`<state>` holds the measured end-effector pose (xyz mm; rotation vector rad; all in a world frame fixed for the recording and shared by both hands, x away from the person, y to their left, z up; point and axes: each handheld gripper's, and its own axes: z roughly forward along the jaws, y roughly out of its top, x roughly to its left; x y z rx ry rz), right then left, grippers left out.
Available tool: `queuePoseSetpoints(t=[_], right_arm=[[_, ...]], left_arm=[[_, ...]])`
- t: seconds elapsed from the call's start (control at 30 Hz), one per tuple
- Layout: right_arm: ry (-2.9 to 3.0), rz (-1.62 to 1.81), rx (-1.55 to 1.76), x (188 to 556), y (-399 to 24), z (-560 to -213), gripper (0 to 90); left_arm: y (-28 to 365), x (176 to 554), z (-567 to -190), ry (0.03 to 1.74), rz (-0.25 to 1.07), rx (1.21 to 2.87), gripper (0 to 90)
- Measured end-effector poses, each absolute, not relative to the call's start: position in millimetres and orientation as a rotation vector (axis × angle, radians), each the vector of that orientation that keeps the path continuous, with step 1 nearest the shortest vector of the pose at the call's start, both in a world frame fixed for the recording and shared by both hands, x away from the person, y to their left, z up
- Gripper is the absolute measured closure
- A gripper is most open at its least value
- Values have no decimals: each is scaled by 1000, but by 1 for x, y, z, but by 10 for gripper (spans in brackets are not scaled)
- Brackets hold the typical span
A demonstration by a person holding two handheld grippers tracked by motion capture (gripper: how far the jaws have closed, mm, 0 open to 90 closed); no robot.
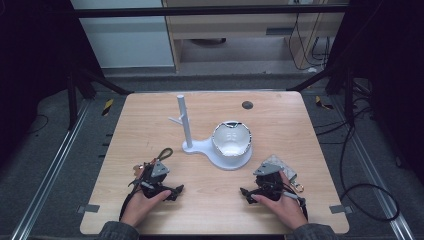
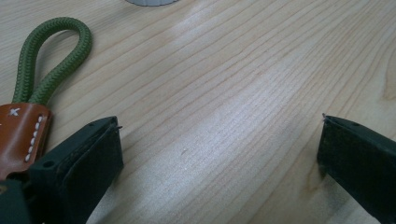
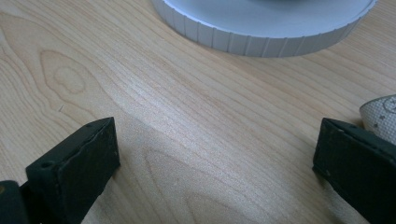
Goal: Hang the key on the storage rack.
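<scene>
Overhead first: I see both hands resting on the near half of the wooden table (image 1: pixel 150 120), the left gripper (image 1: pixel 159 176) near a green cord loop (image 1: pixel 164 153) and the right gripper (image 1: pixel 264 181) partly over a pale patterned pouch (image 1: pixel 276 162). Between and beyond them stands a white stand (image 1: pixel 200 146) with an upright post, its round base carrying a white bowl (image 1: pixel 230 139).

Left gripper view: my jaws stand wide apart with bare wood between them. The green cord loop (image 2: pixel 49 58) lies just beside the left jaw, running into a brown leather tab (image 2: pixel 18 135) with white stitching.

Right gripper view: I see jaws spread wide, holding nothing. The stand's ribbed base (image 3: pixel 261 23) lies ahead, and the pouch's edge (image 3: pixel 380 114) peeks beside the right jaw.
</scene>
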<state>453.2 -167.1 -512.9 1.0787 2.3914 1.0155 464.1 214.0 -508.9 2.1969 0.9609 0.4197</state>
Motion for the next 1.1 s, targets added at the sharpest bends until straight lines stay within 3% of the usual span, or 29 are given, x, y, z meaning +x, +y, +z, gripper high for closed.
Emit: queuePoseSetpoints(t=[0.3, 0.67, 0.8, 1.03, 1.1], right_arm=[[2377, 1008, 1092, 451, -167, -513, 8], [2377, 1008, 1092, 451, -167, -513, 8], [2377, 1008, 1092, 451, -167, -513, 8], [2377, 1008, 1092, 451, -167, -513, 8], [2379, 1008, 1089, 451, -167, -513, 8]], left_arm=[[218, 462, -494, 975, 422, 2141, 57], [258, 499, -441, 1070, 495, 2294, 81], [275, 515, -432, 1141, 474, 2312, 214], [274, 536, -442, 1104, 386, 2417, 462], [272, 544, -449, 1085, 331, 2461, 474]])
